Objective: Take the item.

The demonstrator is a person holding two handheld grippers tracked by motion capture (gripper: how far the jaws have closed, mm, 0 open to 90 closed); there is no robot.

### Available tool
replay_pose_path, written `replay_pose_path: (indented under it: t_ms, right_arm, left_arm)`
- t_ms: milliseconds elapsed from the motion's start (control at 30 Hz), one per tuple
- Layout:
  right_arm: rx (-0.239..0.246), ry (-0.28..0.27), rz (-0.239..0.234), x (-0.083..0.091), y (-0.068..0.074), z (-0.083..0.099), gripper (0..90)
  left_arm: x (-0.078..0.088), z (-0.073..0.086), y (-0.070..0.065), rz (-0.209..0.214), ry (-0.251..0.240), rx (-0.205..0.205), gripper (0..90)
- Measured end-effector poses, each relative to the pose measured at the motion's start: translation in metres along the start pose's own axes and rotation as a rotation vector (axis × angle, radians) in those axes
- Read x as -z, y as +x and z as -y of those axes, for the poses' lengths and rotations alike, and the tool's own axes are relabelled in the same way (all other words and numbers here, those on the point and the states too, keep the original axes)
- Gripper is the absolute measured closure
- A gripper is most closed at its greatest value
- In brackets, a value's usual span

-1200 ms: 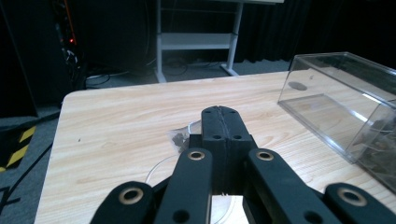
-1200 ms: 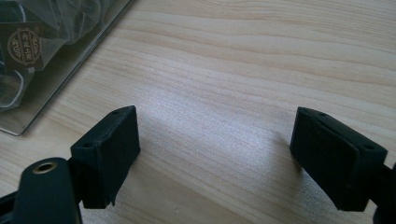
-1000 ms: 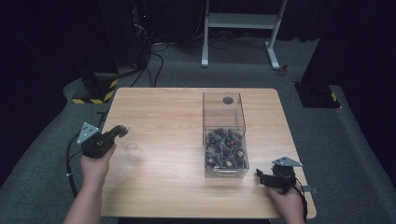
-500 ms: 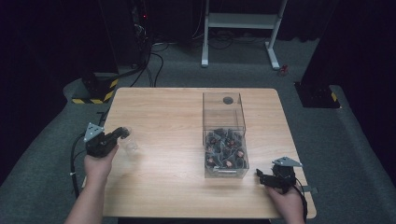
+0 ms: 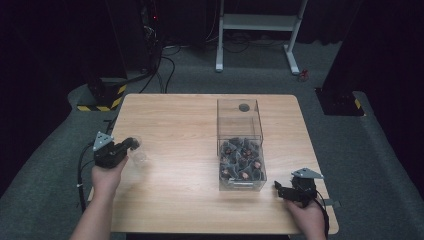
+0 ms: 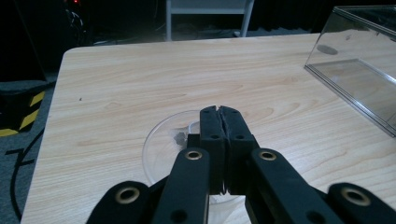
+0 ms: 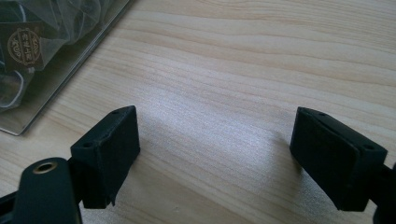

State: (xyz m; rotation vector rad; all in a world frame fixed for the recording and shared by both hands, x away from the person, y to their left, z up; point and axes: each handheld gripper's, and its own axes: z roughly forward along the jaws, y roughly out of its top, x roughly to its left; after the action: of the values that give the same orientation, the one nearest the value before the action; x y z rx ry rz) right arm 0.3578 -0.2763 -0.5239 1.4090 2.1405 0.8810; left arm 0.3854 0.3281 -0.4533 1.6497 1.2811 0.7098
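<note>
Rim of a clear cup (image 6: 163,140) pinched by the closed left hand-held gripper (image 6: 219,112); cup should be kept level while carried; right hand-held gripper (image 7: 215,140) rests wide open, empty.

A light wooden table (image 5: 190,200) is seen carrying a clear plastic box (image 5: 240,145) of dark packets toward its right edge, while a small clear glass cup (image 5: 139,152) is set near its left edge.

clear glass cup (image 5: 138,151) | transparent, round rim, looks upright | on worktop (image 5: 175,200) near its left edge | rim pinched between closed fingers (image 6: 212,126)
</note>
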Motion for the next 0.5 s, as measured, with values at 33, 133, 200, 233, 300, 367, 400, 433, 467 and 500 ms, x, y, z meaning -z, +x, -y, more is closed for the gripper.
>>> replay_pose_path:
  t_ms: [33,133,200,233,300,367,400,433,467,500]
  right_arm:
    - [0.000,0.000,-0.001,0.000,0.000,0.000,15.8]
    - [0.000,0.000,-0.001,0.000,0.000,0.000,15.8]
    - [0.000,0.000,0.000,0.000,0.000,0.000,15.8]
    - [0.000,0.000,0.000,0.000,0.000,0.000,15.8]
    - [0.000,0.000,0.000,0.000,0.000,0.000,15.8]
    - [0.000,0.001,-0.002,0.000,0.000,0.000,15.9]
    - [-0.001,0.001,-0.002,0.000,0.000,0.000,15.9]
    - [0.000,0.001,-0.002,0.000,0.000,0.000,15.9]
    - [0.000,0.001,-0.002,0.000,0.000,0.000,15.9]
    - [0.000,0.001,-0.002,0.000,0.000,0.000,15.9]
  left_arm:
    - [0.000,0.000,0.000,0.001,0.000,-0.003,87.0]
    - [0.001,0.000,-0.001,0.007,-0.004,0.001,82.3]
    - [0.002,-0.001,-0.001,0.010,-0.012,-0.001,78.2]
    - [0.003,-0.001,-0.002,0.015,-0.016,0.006,75.9]
    - [0.005,-0.002,-0.004,0.019,-0.018,0.005,70.9]
    - [0.007,-0.003,-0.006,0.026,-0.021,-0.005,66.2]
    - [0.007,-0.003,-0.008,0.028,-0.021,-0.004,64.5]
    - [0.008,-0.003,-0.009,0.028,-0.021,-0.006,62.3]
    - [0.009,-0.004,-0.010,0.032,-0.019,-0.007,61.2]
    - [0.009,-0.004,-0.011,0.036,-0.018,-0.010,59.8]
